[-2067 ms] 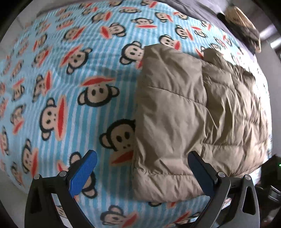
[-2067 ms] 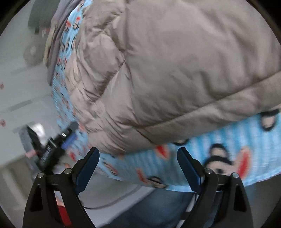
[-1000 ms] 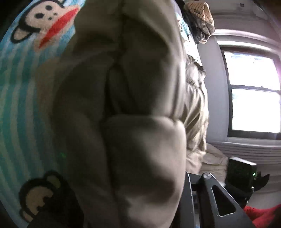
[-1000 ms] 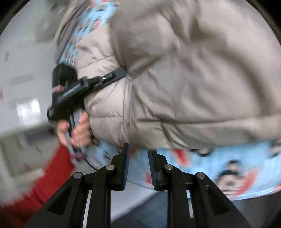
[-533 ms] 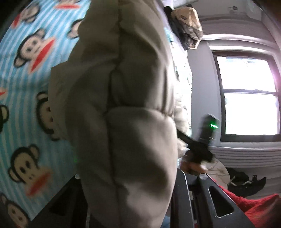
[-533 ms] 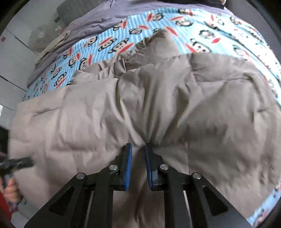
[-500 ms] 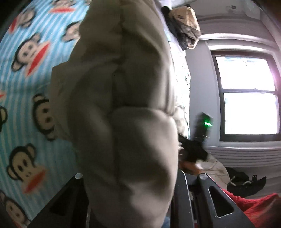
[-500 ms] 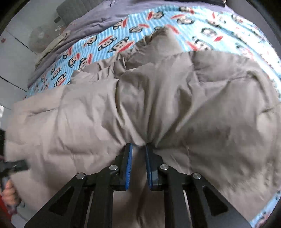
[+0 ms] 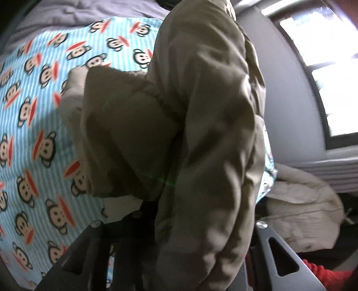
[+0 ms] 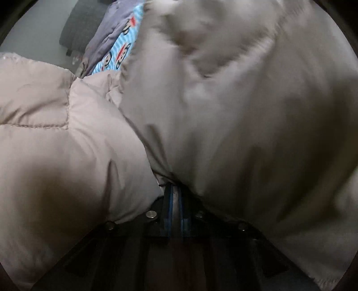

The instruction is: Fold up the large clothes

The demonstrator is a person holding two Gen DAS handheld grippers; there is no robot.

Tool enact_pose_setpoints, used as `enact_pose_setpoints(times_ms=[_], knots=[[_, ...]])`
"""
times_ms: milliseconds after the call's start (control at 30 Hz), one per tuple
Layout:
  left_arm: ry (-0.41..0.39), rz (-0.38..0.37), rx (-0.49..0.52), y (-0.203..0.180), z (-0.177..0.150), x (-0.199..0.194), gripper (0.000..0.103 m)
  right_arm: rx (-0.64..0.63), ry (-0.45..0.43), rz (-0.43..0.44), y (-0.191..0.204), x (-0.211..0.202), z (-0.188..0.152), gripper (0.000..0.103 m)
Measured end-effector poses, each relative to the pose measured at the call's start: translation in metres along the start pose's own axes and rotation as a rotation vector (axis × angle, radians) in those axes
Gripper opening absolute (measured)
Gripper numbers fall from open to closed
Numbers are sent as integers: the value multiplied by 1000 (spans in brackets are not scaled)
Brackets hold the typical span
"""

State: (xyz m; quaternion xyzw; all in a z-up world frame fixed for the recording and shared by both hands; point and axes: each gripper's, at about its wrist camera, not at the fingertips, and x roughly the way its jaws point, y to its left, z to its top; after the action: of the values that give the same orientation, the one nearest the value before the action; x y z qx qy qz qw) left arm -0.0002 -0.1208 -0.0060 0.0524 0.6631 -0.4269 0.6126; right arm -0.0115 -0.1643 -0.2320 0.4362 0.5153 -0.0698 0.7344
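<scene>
A beige padded jacket [image 9: 201, 112] hangs in a thick bundle over the blue monkey-print bed sheet [image 9: 33, 112]. My left gripper [image 9: 201, 215] has that bundle between its fingers, which the fabric mostly hides. Its jaws are opening a little, but the jacket still hangs from them. In the right wrist view the jacket [image 10: 223, 112] fills nearly everything. My right gripper [image 10: 176, 192] is shut, with a thin fold of the jacket pinched between its blue pads [image 10: 171, 201].
A white padded garment [image 9: 302, 201] lies on the floor beside the bed, under a bright window [image 9: 324, 67]. Red cloth [image 9: 324, 275] shows at the lower right. A purple sheet [image 9: 89, 18] covers the bed's far end, near a dark grey cushion [image 10: 82, 24].
My left gripper has risen and swung with the jacket, so more of the bed sheet shows below. My right gripper's pads have closed tighter on the fold, and the lifted jacket now fills its view.
</scene>
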Motion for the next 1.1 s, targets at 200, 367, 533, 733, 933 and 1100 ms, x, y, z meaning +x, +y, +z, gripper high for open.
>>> enact_pose_setpoints(times_ms=[200, 367, 533, 733, 933, 1100], knots=[[35, 40, 23, -38, 5, 20, 55, 57, 136, 41, -11, -12, 10, 5], [66, -40, 13, -49, 8, 47, 81, 43, 38, 47, -38, -99, 2, 18], [167, -183, 63, -85, 8, 105, 81, 94, -98, 1, -82, -184, -24, 56], [238, -228, 47, -98, 25, 183, 81, 112, -183, -86, -110, -241, -77, 57], [249, -173, 64, -108, 27, 200, 81, 58, -208, 108, -96, -270, -98, 79], [146, -55, 164, -131, 28, 165, 81, 35, -136, 20, -71, -228, -82, 52]])
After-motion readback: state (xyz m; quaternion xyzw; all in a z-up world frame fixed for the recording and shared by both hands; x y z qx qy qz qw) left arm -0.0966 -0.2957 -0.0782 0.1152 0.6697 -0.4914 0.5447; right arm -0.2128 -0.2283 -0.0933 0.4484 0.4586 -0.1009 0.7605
